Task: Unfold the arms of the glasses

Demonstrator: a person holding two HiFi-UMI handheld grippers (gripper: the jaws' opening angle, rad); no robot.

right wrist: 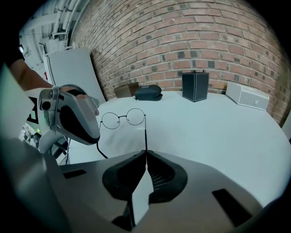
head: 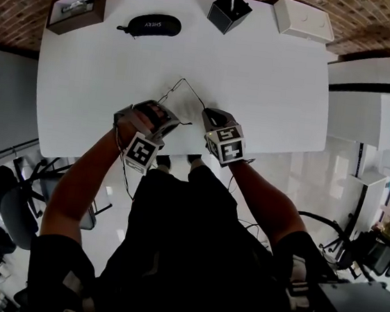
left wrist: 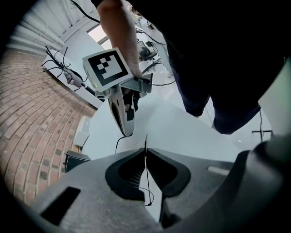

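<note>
Left gripper (left wrist: 146,152) pinched shut on one thin arm of the round wire glasses (right wrist: 119,117), right gripper (right wrist: 146,154) pinched shut on the other arm, lenses just ahead of both jaw tips, white table (head: 274,77) beneath, black case (right wrist: 148,92) farther ahead

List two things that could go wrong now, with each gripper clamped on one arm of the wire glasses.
The left gripper and right gripper each pinch a thin arm of the glasses; pulling them wider apart might bend the frame. The thin wire could also slip from either grip.
</note>
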